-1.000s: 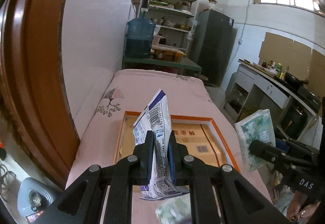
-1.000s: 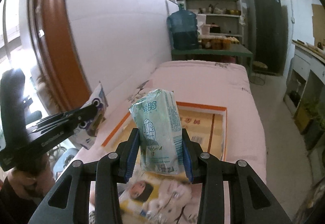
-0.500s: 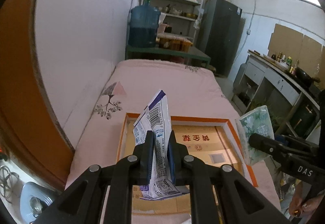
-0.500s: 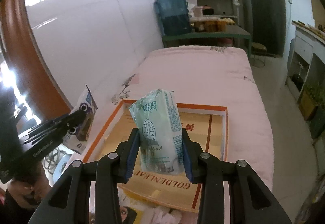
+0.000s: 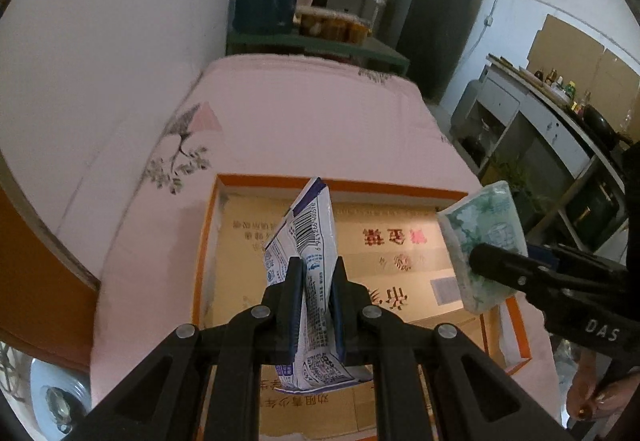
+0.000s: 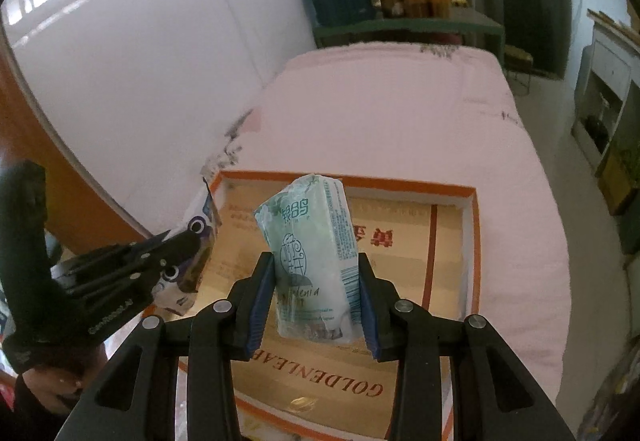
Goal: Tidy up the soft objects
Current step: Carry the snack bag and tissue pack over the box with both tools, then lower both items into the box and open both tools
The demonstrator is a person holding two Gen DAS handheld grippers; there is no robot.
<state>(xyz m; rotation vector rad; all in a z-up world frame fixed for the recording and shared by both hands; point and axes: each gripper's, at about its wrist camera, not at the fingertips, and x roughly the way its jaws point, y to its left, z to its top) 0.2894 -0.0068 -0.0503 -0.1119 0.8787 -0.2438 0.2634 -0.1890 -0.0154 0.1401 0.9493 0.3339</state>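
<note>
So both grippers are carrying soft packs over the shallow orange-rimmed cardboard box point(image 5: 206, 241) sitting on the pink bedspread point(image 5: 304, 113).

Left gripper point(image 5: 316, 273) is pinching a flat white-and-blue plastic pouch point(image 5: 310, 233) upright, while the right gripper point(image 6: 316, 281) is squeezing a pale green plastic tissue pack point(image 6: 316, 241), both hanging above the box floor.

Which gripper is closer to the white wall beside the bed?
Left. The left gripper, shut on a blue-and-white packet, is on the wall side of the box; the right gripper, holding a green tissue pack, is farther out.
</note>
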